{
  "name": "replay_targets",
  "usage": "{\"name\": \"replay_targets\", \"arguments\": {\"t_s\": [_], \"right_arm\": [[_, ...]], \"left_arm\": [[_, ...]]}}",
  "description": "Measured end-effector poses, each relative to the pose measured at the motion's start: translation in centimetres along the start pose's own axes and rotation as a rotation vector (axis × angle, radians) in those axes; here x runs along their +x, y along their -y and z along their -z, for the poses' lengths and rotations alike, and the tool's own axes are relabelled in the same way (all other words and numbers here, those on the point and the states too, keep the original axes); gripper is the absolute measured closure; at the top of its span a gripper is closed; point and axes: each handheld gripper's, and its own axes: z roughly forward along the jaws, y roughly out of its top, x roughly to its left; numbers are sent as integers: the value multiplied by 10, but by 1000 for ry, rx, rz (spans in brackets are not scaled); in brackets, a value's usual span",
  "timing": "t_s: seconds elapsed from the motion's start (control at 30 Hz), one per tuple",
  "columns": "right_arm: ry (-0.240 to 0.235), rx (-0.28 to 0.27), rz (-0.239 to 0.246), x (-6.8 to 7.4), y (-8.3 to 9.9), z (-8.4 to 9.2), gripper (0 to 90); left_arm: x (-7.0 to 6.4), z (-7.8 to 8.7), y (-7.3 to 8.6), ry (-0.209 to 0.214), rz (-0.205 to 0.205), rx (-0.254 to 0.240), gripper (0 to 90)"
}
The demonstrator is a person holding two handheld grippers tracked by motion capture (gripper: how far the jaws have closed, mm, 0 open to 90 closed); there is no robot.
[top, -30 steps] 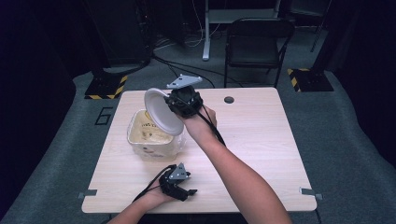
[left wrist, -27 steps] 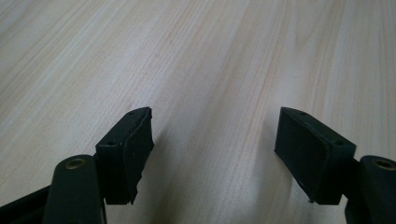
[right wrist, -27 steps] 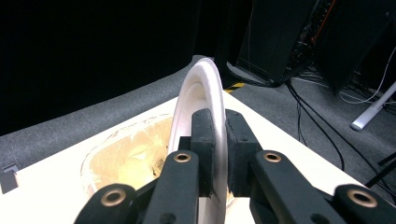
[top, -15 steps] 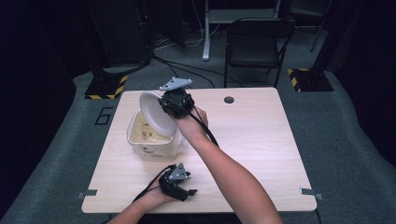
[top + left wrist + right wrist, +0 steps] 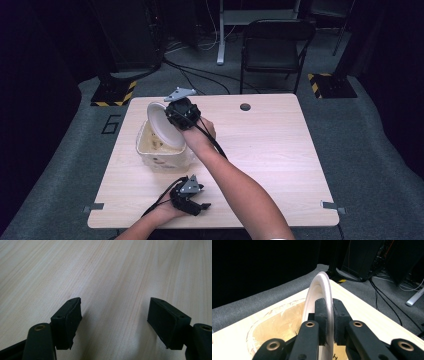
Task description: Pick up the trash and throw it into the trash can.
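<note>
A pale wooden rectangular table [image 5: 260, 150] is seen from above, and on its left half sits a cream-coloured square plastic tub [image 5: 162, 150], open at the top, which serves as the landmark here. A round white plate [image 5: 162, 125] is being held on edge directly above the tub's far side, tilted, with its face turned toward the tub's left. The plate's rim is clamped by the right gripper [image 5: 181, 114], whose jaws are drawn in narrow against both sides of the thin white edge; in the right gripper view the plate [image 5: 318, 297] is seen edge-on between the two black pads, with the tub's [image 5: 274, 322] yellowish inside lying below and to the left of it. The right forearm is stretched across the table from the near edge to a spot just right of the tub.

Nearer than the tub, close to the table's front edge, the left gripper [image 5: 192, 205] is rested on the wood. Its jaws are spread wide in the left gripper view, with nothing between them, and bare wood grain [image 5: 112, 277] is shown beyond them.

Beyond the tub, off the table, a black folding chair [image 5: 275, 47] is stood on the grey carpet.
</note>
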Motion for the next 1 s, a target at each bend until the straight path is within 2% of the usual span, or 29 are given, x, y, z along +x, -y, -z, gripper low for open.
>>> {"name": "replay_targets", "arguments": {"t_s": [0.27,0.53,0.67,0.8,1.0], "right_arm": [[-6,28,10,4,13,-15,832],[-34,55,-1,8,24,-25,831],[-44,55,8,9,28,-26,827],[-70,79,10,9,33,-29,790],[-80,69,9,9,35,-22,763]], "left_arm": [[0,0,0,2,-1,4,266],[0,0,0,2,-5,3,266],[1,0,0,3,-7,5,266],[0,0,0,-1,-8,2,266],[1,0,0,4,-7,4,266]]}}
